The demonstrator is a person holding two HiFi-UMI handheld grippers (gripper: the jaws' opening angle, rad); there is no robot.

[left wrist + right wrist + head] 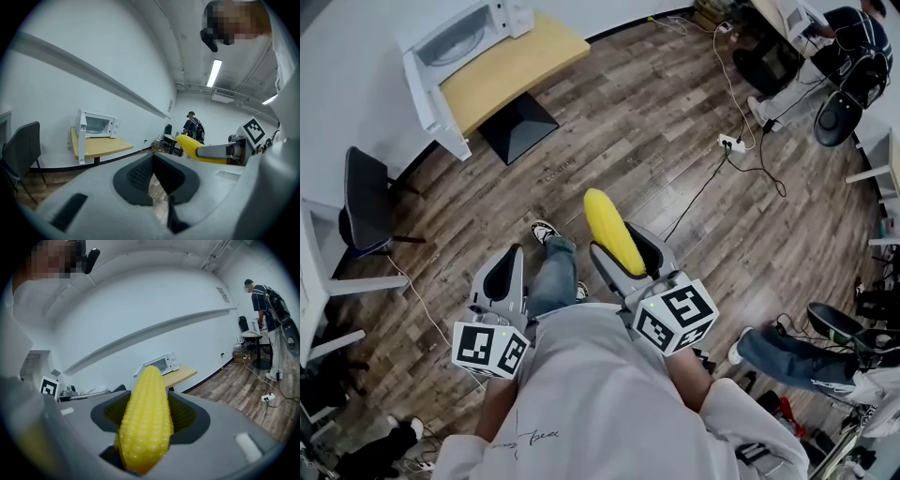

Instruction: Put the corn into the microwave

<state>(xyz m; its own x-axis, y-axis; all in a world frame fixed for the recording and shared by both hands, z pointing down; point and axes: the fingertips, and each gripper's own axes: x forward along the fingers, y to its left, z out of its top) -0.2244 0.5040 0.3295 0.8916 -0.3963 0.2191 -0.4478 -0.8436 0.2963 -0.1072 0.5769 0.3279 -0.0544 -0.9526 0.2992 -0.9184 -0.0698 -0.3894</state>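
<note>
A yellow corn cob point(609, 230) lies lengthwise between the jaws of my right gripper point(625, 246), which is shut on it, with the cob's tip sticking out in front. In the right gripper view the corn point(146, 418) fills the jaws of the right gripper point(147, 408). My left gripper point(504, 267) is carried beside it, shut and empty; in its own view the left gripper point(157, 180) has its pads meeting in a narrow V. The white microwave point(464, 37) stands on a wooden table point(511, 66) far ahead at the upper left, and its door appears swung open.
A black chair point(366, 202) and a white desk point(314, 281) stand at the left. A power strip point(731, 143) with trailing cables lies on the wood floor to the right. A person's legs point(787, 352) show at the lower right, and another person point(834, 37) is at the far right.
</note>
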